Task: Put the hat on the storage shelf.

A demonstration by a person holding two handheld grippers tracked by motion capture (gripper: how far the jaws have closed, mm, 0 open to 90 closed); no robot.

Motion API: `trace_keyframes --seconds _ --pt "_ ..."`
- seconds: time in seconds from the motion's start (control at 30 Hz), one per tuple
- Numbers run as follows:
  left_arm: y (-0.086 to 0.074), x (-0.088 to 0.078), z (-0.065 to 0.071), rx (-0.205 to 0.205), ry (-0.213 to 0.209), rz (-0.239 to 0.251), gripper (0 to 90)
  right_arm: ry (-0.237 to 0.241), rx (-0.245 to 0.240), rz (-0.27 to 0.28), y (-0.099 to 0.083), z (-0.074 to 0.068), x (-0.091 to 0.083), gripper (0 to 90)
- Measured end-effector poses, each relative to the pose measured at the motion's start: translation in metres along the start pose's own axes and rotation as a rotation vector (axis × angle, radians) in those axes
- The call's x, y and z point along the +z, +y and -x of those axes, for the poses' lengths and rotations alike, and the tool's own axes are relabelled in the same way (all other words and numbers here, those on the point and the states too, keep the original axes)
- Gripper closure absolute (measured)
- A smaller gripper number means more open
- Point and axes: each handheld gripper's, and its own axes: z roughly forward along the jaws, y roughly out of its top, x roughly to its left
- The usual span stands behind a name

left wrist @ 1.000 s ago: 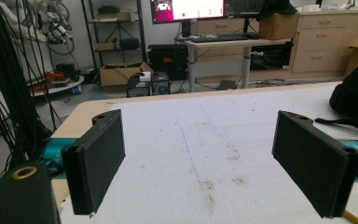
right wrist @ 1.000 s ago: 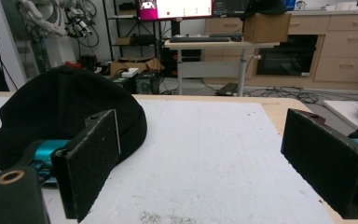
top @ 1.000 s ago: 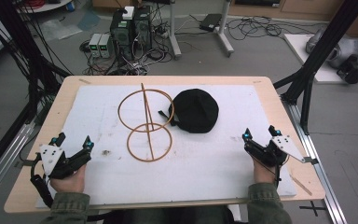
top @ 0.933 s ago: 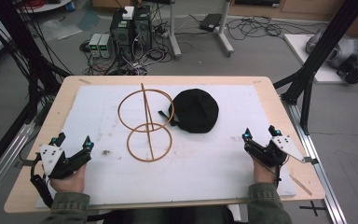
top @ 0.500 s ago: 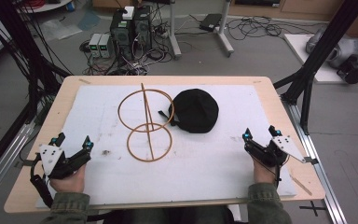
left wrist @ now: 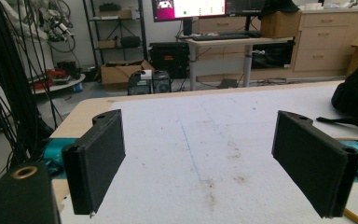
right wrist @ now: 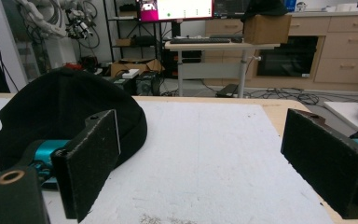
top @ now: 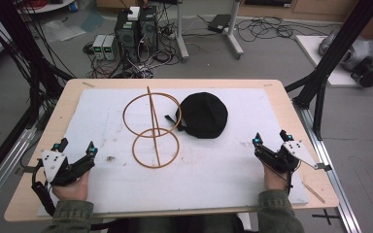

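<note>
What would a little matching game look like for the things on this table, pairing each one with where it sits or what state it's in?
Things:
1. black cap
2. wooden hoop stand
3. left gripper
4. right gripper

Places or states:
A. two tan rings joined by a stick, near the table's middle
B. at the near right edge, jaws apart, holding nothing
C. a dark rounded heap just right of the rings
D. at the near left edge, jaws apart, holding nothing

Pairs: 1-C, 2-A, 3-D, 4-B
</note>
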Motion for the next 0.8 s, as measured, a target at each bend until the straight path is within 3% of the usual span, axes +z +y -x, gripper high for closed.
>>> trace_keyframes --seconds 0.37,0.8 --pt "0.0 0.001 0.0 0.008 0.004 0.001 17.0 0.003 -0.005 0.004 0.003 -0.004 0.006 10.7" --pt "-0.001 0.001 0.0 0.007 0.002 0.002 17.0 0.03 -0.069 0.016 0.01 -0.018 0.022 10.7"
